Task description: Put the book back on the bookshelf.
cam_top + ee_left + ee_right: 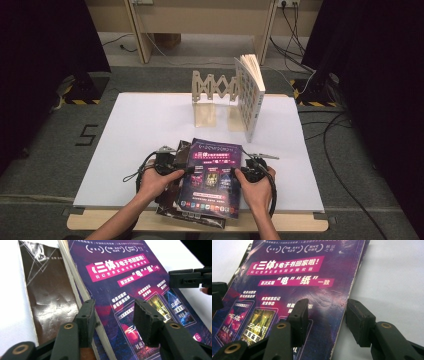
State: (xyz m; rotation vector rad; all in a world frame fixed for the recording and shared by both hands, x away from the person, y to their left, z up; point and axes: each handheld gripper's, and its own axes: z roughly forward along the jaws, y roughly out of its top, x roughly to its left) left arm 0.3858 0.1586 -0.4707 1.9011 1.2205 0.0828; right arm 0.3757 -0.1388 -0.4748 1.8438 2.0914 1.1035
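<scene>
High view: looks down on a white table top point(140, 125), with a purple book point(212, 172) lying flat between the left gripper point(186, 171) and the right gripper point(239, 173). Finds each gripper in a hand, the left one at the book's left long edge, the right one at its right long edge. Shows a dark book point(172, 200) under the purple one, sticking out beneath and beside the left gripper. Shows, well beyond both grippers, a wooden folding rack point(215, 87) with a pale book point(250, 95) standing upright at its right end.

Left gripper view: looks along two jaws standing apart, clamped on nothing. Catches one jaw beside the purple book's point(130, 272) page edge, above the dark book point(50, 295), and the other jaw over the purple cover, with the book's edge running up between them. Cannot tell whether either pad touches paper. Places the dark book just beyond and outside the first jaw, flat on the white. Picks up the right gripper point(190, 277) far across the cover, at the opposite edge.

Right gripper view: looks along jaws likewise apart, squeezing nothing. Sets one jaw over the purple cover point(299, 277) and the other over bare white table top point(394, 277), with the book's worn edge between them. Catches the left gripper point(217, 297) at the far side of the cover
</scene>
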